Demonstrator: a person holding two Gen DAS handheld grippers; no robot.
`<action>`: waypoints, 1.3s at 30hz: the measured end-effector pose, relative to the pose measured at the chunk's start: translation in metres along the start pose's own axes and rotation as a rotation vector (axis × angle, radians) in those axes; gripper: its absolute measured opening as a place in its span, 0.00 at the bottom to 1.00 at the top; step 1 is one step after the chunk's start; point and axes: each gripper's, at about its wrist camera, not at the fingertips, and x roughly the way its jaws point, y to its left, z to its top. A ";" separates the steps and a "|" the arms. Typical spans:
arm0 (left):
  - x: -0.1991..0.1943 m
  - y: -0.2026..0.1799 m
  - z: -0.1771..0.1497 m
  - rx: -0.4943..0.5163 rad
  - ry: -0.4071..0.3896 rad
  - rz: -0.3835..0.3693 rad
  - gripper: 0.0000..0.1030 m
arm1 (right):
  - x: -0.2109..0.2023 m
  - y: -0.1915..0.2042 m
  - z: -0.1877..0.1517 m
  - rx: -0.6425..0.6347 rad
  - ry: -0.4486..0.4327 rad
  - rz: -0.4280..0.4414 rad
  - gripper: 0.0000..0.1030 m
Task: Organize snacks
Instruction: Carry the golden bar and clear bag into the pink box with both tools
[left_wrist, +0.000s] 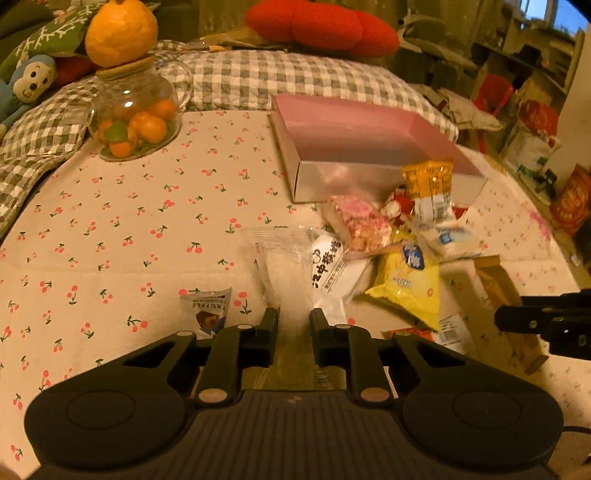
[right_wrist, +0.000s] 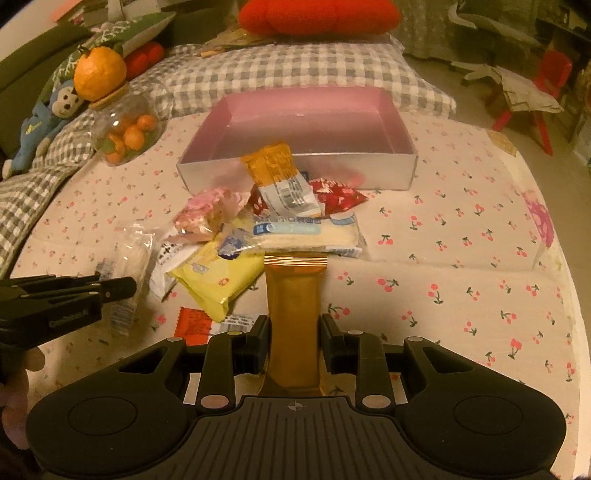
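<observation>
Progress looks slight: the pink box (right_wrist: 400, 129), the landmark for everything else, shows a bare floor in the right wrist view, so as far as can be seen no snack has gone in yet. Nearly all the snacks lie in a loose pile on the cherry-print desk (right_wrist: 461, 266) just in front of the box's near wall: an orange packet (right_wrist: 271, 164) leaning against that wall, a red one (right_wrist: 341, 195) beside it, a pink one (right_wrist: 201, 216) to the left, and further out from the box a white-and-blue pack (right_wrist: 314, 236) and a yellow bag (right_wrist: 218, 282). Two pieces are in hand. The right claw (right_wrist: 293, 332) is clenched on a gold bar (right_wrist: 293, 295), whose far end points at the box from the near side of the pile. The left claw (left_wrist: 293, 319) is clamped on a clear wrapper (left_wrist: 284, 266), left of the pile and well short of the box. A small truffle packet (left_wrist: 207, 310) lies alone, farthest from the box. My judgement: the sorting has barely started, with both held snacks to be carried over the near wall and the whole pile left after them.
</observation>
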 end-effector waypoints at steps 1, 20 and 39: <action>-0.003 0.001 0.000 -0.008 -0.007 -0.005 0.16 | -0.001 0.001 0.001 0.000 -0.004 0.001 0.27; -0.032 -0.013 0.052 -0.066 -0.120 -0.088 0.15 | -0.032 -0.008 0.071 0.048 -0.118 0.016 0.27; 0.047 -0.032 0.134 -0.037 -0.117 -0.129 0.15 | 0.044 -0.056 0.163 0.154 -0.120 0.068 0.27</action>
